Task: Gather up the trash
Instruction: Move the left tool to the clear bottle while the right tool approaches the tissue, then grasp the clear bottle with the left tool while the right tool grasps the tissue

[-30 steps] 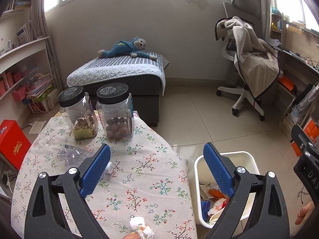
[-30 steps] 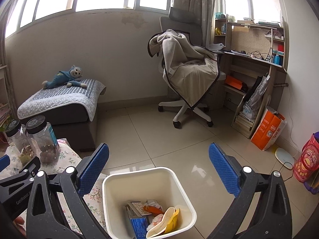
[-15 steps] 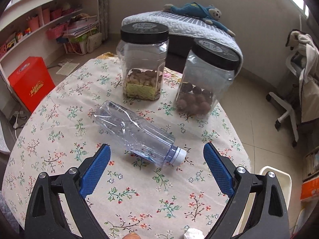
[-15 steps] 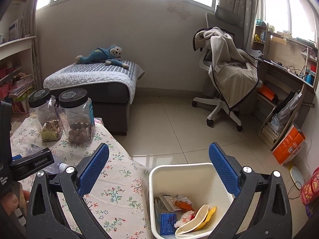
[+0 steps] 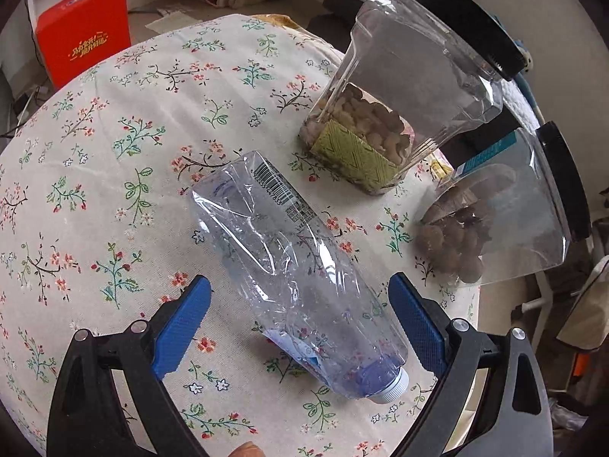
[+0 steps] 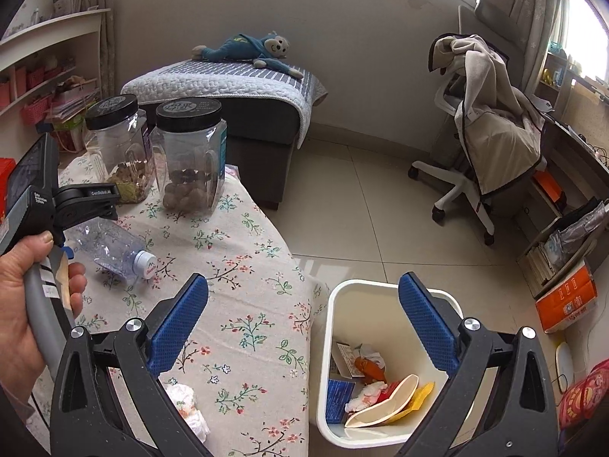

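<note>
A crushed clear plastic bottle (image 5: 289, 266) with a white cap lies on the floral tablecloth (image 5: 114, 122). My left gripper (image 5: 300, 323) is open, its blue pads on either side of the bottle's neck end, not touching. The bottle also shows in the right wrist view (image 6: 110, 245), partly behind the left gripper body. My right gripper (image 6: 304, 323) is open and empty, above the table edge and the white trash bin (image 6: 335, 304) on the floor, which holds several pieces of trash. A crumpled white tissue (image 6: 186, 407) lies on the table near the front edge.
Two clear jars with black lids, one with nuts (image 5: 392, 114) and one with brown balls (image 5: 495, 221), stand just beyond the bottle. A red box (image 5: 83, 26) sits on the floor. An ottoman with a plush toy (image 6: 243, 49) and a draped office chair (image 6: 491, 129) stand farther off.
My left gripper has moved forward and down over the table until its open pads flank the bottle. My right gripper has turned slightly left, still above the bin.
</note>
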